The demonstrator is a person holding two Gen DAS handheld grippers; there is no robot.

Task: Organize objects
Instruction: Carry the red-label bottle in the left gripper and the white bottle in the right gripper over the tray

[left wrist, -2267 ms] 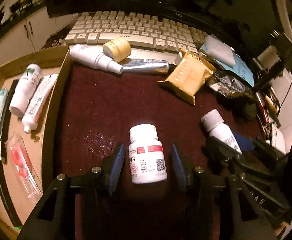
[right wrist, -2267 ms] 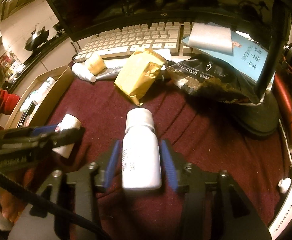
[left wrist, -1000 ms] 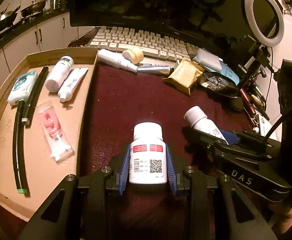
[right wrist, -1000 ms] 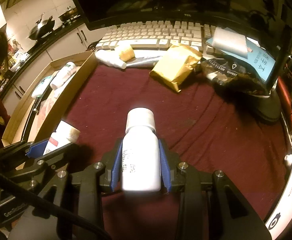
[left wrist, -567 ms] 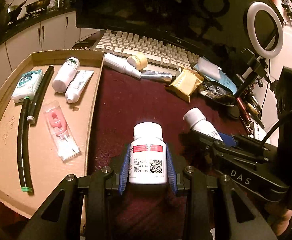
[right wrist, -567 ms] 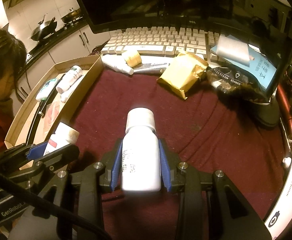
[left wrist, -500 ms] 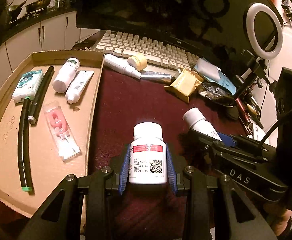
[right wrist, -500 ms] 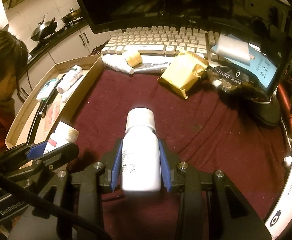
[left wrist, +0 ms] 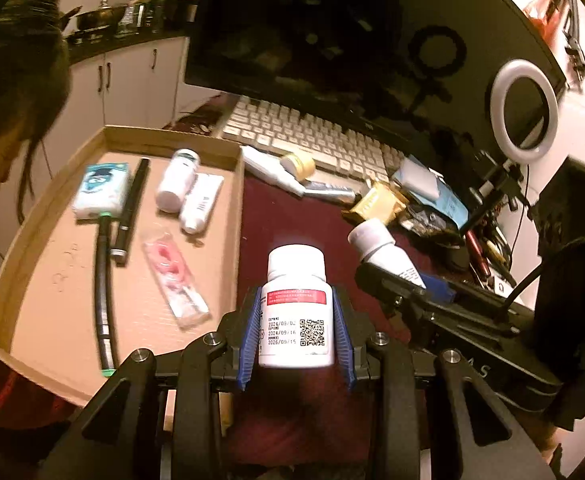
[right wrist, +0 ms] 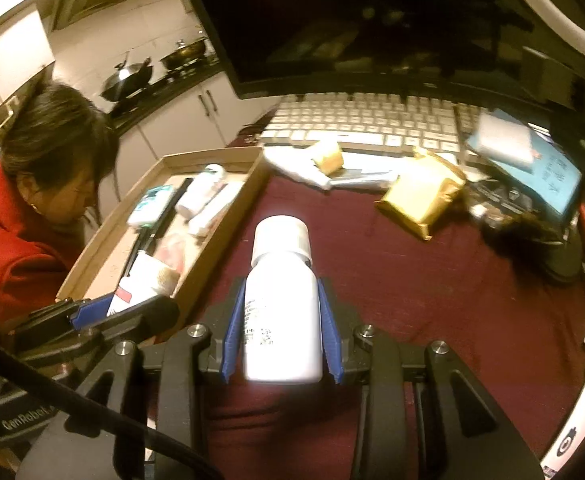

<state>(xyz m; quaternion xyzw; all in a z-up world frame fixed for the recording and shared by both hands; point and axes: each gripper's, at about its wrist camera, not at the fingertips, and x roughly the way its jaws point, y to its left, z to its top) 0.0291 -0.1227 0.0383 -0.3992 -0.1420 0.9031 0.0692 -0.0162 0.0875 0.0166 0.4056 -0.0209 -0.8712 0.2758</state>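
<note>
My left gripper [left wrist: 296, 320] is shut on a white pill bottle with a red band and a QR label [left wrist: 297, 312], held in the air above the maroon cloth near the cardboard tray [left wrist: 236, 200]. My right gripper [right wrist: 280, 316] is shut on a plain white bottle [right wrist: 280, 304], also lifted. In the left wrist view the plain white bottle [left wrist: 376, 244] and the right gripper sit to the right. The right wrist view shows the red-band bottle [right wrist: 140, 284] at lower left, over the tray's corner [right wrist: 196, 280].
The tray holds a tissue pack [left wrist: 100, 188], a black tube [left wrist: 104, 276], two white tubes [left wrist: 190, 196] and a pink packet [left wrist: 172, 276]. A spray bottle [left wrist: 268, 168], a yellow jar [left wrist: 298, 164], a gold pouch [right wrist: 424, 196], a keyboard [right wrist: 372, 124] and a monitor lie behind. A person in red [right wrist: 24, 220] is at left.
Both grippers rose and shifted left toward the tray, each still clamped on its bottle. The person's head has come further into view at left.
</note>
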